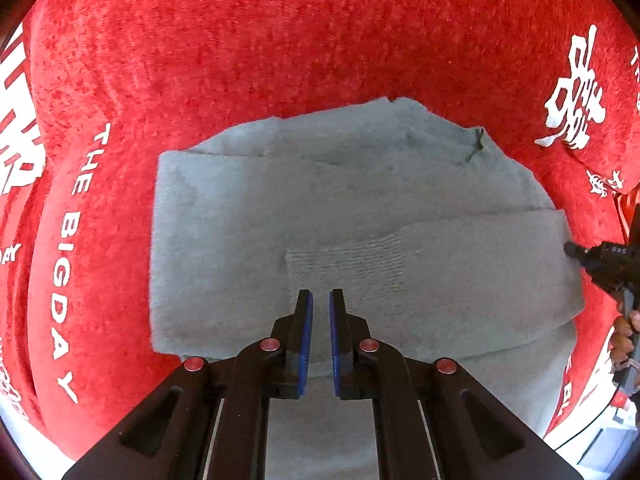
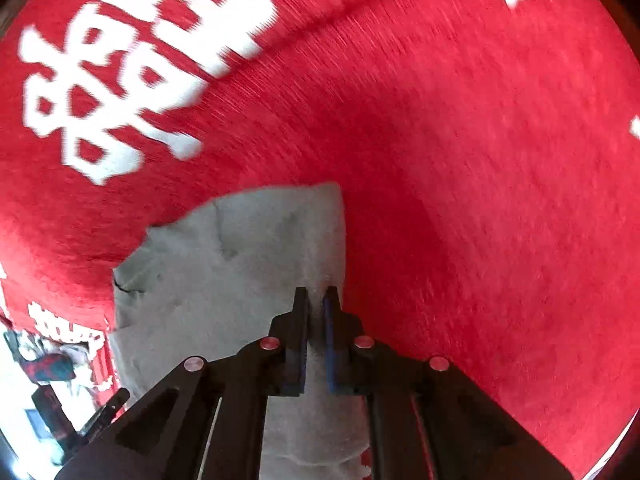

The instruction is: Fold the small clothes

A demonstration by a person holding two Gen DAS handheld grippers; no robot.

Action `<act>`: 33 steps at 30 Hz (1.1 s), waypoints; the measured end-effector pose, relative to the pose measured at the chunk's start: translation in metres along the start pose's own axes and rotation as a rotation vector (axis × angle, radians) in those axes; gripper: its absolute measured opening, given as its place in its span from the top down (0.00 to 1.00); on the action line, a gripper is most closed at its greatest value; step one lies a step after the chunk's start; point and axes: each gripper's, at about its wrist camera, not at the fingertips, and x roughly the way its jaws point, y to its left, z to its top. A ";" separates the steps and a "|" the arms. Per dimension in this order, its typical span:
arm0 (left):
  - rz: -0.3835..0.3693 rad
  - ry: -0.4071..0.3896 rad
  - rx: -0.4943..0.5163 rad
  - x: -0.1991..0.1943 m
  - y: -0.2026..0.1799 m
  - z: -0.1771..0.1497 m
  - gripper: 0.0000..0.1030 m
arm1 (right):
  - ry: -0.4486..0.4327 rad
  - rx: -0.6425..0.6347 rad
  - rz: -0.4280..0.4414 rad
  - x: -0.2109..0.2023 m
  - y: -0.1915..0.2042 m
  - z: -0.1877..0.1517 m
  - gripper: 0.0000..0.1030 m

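Note:
A small grey knitted garment (image 1: 352,216) lies partly folded on a red cloth (image 1: 240,40) with white lettering. My left gripper (image 1: 321,298) hovers over its near part with the jaws a narrow gap apart and nothing between them. My right gripper (image 2: 317,294) is closed on the garment's right edge (image 2: 280,248), with grey fabric between the pads. The right gripper also shows at the right edge of the left wrist view (image 1: 576,250), touching the folded flap.
The red cloth (image 2: 480,160) covers the whole surface around the garment. Large white characters (image 2: 132,72) are printed on it. A white floor with clutter (image 2: 48,364) shows past the cloth's left edge.

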 end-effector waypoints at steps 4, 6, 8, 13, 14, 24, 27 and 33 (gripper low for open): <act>0.046 0.006 0.021 0.014 -0.009 0.003 0.91 | 0.009 -0.012 -0.069 0.004 -0.011 -0.003 0.92; 0.073 0.018 0.025 0.025 -0.011 0.005 0.91 | 0.034 0.017 -0.072 0.011 -0.024 -0.005 0.91; 0.072 0.009 0.014 0.032 -0.009 0.006 0.91 | 0.014 0.030 -0.072 0.009 -0.029 -0.007 0.88; 0.075 0.010 0.018 0.033 -0.010 0.010 0.91 | 0.013 -0.001 -0.144 -0.011 -0.026 -0.015 0.77; 0.080 0.011 0.022 0.031 -0.009 0.010 0.91 | 0.011 -0.013 -0.152 -0.016 -0.025 -0.018 0.77; 0.108 0.031 0.025 0.009 0.011 -0.015 0.91 | 0.031 -0.164 -0.133 -0.042 0.009 -0.066 0.77; 0.102 0.040 0.024 0.005 0.011 -0.026 0.91 | 0.064 -0.161 -0.154 -0.029 0.010 -0.077 0.78; 0.098 0.054 0.023 0.004 0.007 -0.040 0.91 | 0.072 -0.113 -0.164 -0.034 0.003 -0.092 0.77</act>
